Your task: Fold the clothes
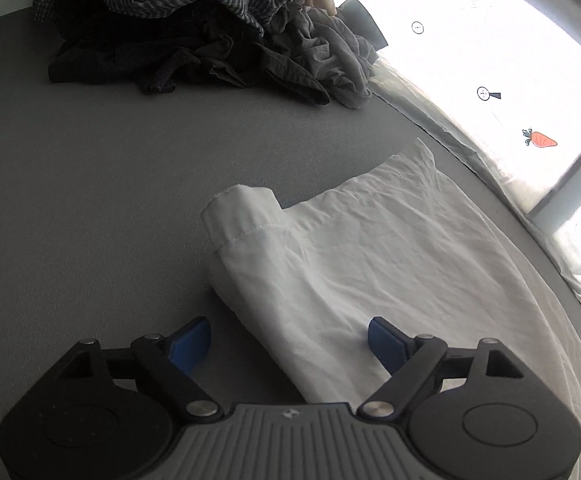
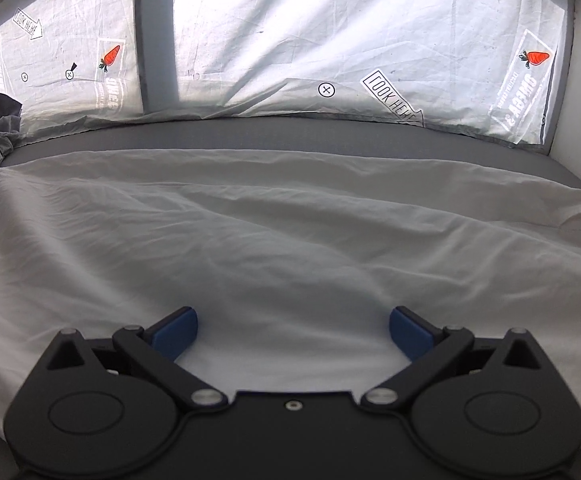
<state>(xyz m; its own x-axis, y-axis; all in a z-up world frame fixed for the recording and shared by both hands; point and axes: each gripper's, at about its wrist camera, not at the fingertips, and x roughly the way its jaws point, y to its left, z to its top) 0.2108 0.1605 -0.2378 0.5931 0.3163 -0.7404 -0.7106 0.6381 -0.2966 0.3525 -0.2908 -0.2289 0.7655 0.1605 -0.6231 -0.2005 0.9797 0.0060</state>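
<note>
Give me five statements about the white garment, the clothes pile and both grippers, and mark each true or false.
1. The left gripper is shut on the white garment. False: its blue fingers stand apart, with the garment's edge lying between them.
2. The right gripper is open above the white garment. True.
3. The white garment lies spread on the grey table. True.
4. The pile of clothes sits on top of the white garment. False: it lies apart, farther back on the table.
5. One sleeve is folded onto the white garment near the left gripper. True.
</note>
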